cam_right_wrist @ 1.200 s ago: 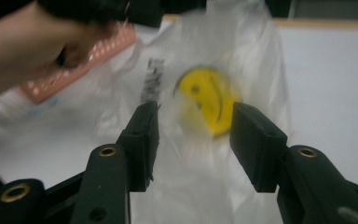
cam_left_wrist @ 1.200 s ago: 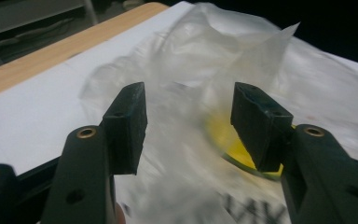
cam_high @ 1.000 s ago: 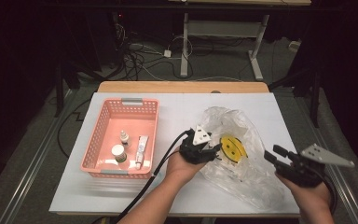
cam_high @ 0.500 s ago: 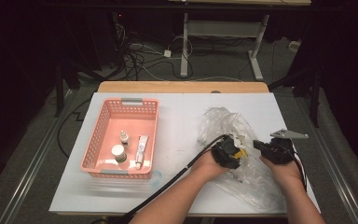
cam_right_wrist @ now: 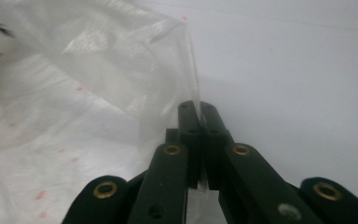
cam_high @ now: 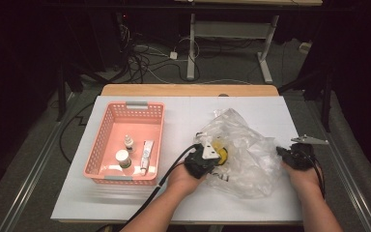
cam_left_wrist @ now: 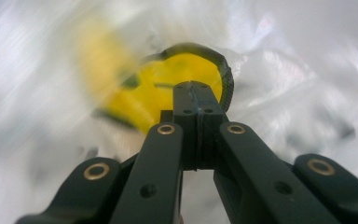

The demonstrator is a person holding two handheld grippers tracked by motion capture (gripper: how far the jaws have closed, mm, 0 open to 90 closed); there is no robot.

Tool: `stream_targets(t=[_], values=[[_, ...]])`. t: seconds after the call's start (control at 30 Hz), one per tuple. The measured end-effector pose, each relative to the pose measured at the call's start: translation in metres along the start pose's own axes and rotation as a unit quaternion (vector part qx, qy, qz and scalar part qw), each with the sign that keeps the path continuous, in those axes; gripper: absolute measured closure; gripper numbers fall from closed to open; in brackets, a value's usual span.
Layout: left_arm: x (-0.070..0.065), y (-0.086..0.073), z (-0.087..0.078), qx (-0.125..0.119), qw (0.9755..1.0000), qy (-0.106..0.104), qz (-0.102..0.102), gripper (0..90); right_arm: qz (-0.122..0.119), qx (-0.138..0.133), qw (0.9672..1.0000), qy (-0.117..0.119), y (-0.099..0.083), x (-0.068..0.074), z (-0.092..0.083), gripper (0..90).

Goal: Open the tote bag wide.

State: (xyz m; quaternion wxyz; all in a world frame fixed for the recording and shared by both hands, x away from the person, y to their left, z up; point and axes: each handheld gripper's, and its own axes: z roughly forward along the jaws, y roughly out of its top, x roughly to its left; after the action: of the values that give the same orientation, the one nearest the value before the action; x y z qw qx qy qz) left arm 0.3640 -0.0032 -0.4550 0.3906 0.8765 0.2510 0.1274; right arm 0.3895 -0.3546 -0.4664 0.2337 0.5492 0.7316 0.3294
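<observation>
A crumpled clear plastic bag (cam_high: 251, 159) lies on the right half of the white table (cam_high: 188, 116), with a round yellow, black-rimmed object (cam_high: 221, 152) inside. My left gripper (cam_high: 214, 153) sits at the bag's left side, right at the yellow object (cam_left_wrist: 168, 88). Its jaws have just been closing and its tips (cam_left_wrist: 196, 95) now meet on the film. My right gripper (cam_high: 280, 152) is at the bag's right edge, shut, with a fold of the bag (cam_right_wrist: 121, 70) running in between its tips (cam_right_wrist: 198, 114).
A pink basket (cam_high: 125, 107) stands at the left of the table and holds a small bottle (cam_high: 128, 142), a white jar (cam_high: 122, 157) and a tube (cam_high: 146, 152). Bare white table (cam_right_wrist: 298, 70) lies beyond the bag. The table edge is close to my right hand.
Both hands came together over the bag, then drew apart: the left went back to the left, the right a little to the right. The bag now lies spread wider.
</observation>
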Motion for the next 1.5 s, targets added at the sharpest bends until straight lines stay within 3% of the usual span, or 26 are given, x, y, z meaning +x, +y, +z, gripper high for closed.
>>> stream_targets(t=[0.03,0.17,0.3,0.33,0.37,0.4,0.47,0.53,0.57,0.63,0.77,0.83,0.9,0.93,1.0,1.03,1.07,1.1,1.13,1.2,1.27,1.3,1.37,1.4,1.47,1.5], values=[[0.003,-0.005,-0.005,0.005,0.9999,0.005,-0.012,88.7,0.0,0.0,1.0,0.0,0.0,0.0,0.0,90.0],[0.006,-0.016,-0.017,0.028,0.999,0.034,-0.01,88.7,0.024,0.001,0.9994,-0.024,-0.001,-0.016,0.002,90.0],[0.005,-0.019,-0.019,0.024,0.9994,0.02,-0.013,88.6,0.029,-0.001,0.9993,-0.021,0.001,-0.018,0.001,89.8],[0.001,-0.017,-0.018,0.015,0.9997,0.017,-0.012,88.4,0.025,-0.006,0.9996,-0.014,0.001,-0.016,-0.001,83.6],[-0.003,-0.013,-0.018,0.005,0.9999,0.008,-0.006,88.0,0.022,-0.013,0.9997,-0.004,0.003,-0.012,-0.004,76.3],[-0.008,-0.009,-0.017,-0.009,0.9999,0.003,0.007,75.2,0.014,-0.031,0.9994,0.011,0.008,-0.004,-0.012,62.1],[-0.023,0.009,-0.015,-0.034,0.9984,0.011,0.045,63.9,0.004,-0.058,0.9981,0.021,0.014,0.005,-0.024,55.8],[-0.027,0.017,-0.012,-0.04,0.9977,0.009,0.054,62.2,-0.002,-0.067,0.9974,0.026,0.017,0.01,-0.03,52.8],[-0.029,0.022,-0.01,-0.038,0.9973,0.009,0.062,59.9,-0.018,-0.088,0.9954,0.034,0.021,0.022,-0.043,52.1],[-0.033,0.035,-0.004,-0.033,0.9962,0.016,0.079,59.8,-0.026,-0.096,0.9941,0.043,0.023,0.028,-0.049,54.6],[-0.04,0.055,-0.001,-0.053,0.9938,0.014,0.097,59.9,-0.063,-0.116,0.9893,0.063,0.02,0.053,-0.064,64.8],[-0.04,0.059,0.011,-0.023,0.9956,0.0,0.091,62.9,-0.071,-0.127,0.9876,0.06,0.016,0.06,-0.068,66.5],[-0.037,0.056,0.031,0.023,0.996,-0.01,0.086,62.8,-0.078,-0.145,0.9849,0.053,0.014,0.065,-0.073,67.3],[-0.035,0.053,0.041,0.04,0.996,-0.008,0.079,53.0,-0.074,-0.161,0.9821,0.064,0.013,0.069,-0.079,67.6],[-0.034,0.049,0.057,0.071,0.9948,-0.009,0.073,48.4,-0.075,-0.163,0.9812,0.071,0.014,0.071,-0.081,69.3],[-0.034,0.048,0.064,0.091,0.9929,-0.015,0.075,43.6,-0.078,-0.16,0.9809,0.079,0.013,0.073,-0.081,70.8],[-0.034,0.046,0.065,0.087,0.993,-0.03,0.074,44.9,-0.081,-0.151,0.9812,0.088,0.013,0.073,-0.078,71.6],[-0.032,0.046,0.065,0.089,0.9922,-0.057,0.066,57.5,-0.083,-0.137,0.9831,0.089,0.011,0.073,-0.073,72.2],[-0.031,0.045,0.065,0.088,0.9919,-0.069,0.061,67.6,-0.084,-0.118,0.9855,0.088,0.008,0.073,-0.067,72.3],[-0.03,0.044,0.064,0.085,0.9926,-0.06,0.062,86.4,-0.08,-0.075,0.9898,0.091,0.001,0.067,-0.049,70.1],[-0.027,0.04,0.062,0.073,0.994,-0.07,0.042,88.7,-0.063,-0.026,0.9943,0.082,-0.008,0.056,-0.024,54.5],[-0.025,0.037,0.06,0.062,0.9949,-0.069,0.038,88.7,-0.055,-0.012,0.9949,0.083,-0.009,0.054,-0.017,46.0],[-0.024,0.031,0.053,0.041,0.9962,-0.072,0.027,88.7,-0.044,-0.003,0.995,0.089,-0.01,0.053,-0.011,40.8],[-0.024,0.027,0.049,0.029,0.9966,-0.073,0.024,88.7,-0.059,0.009,0.995,0.08,-0.01,0.06,-0.003,25.7],[-0.021,0.021,0.037,0.01,0.9974,-0.069,0.019,88.7,-0.071,0.022,0.9938,0.083,-0.01,0.067,0.002,20.6],[-0.02,0.019,0.033,0.004,0.9976,-0.067,0.016,88.7,-0.106,0.031,0.9921,0.06,-0.01,0.077,0.004,23.8]])
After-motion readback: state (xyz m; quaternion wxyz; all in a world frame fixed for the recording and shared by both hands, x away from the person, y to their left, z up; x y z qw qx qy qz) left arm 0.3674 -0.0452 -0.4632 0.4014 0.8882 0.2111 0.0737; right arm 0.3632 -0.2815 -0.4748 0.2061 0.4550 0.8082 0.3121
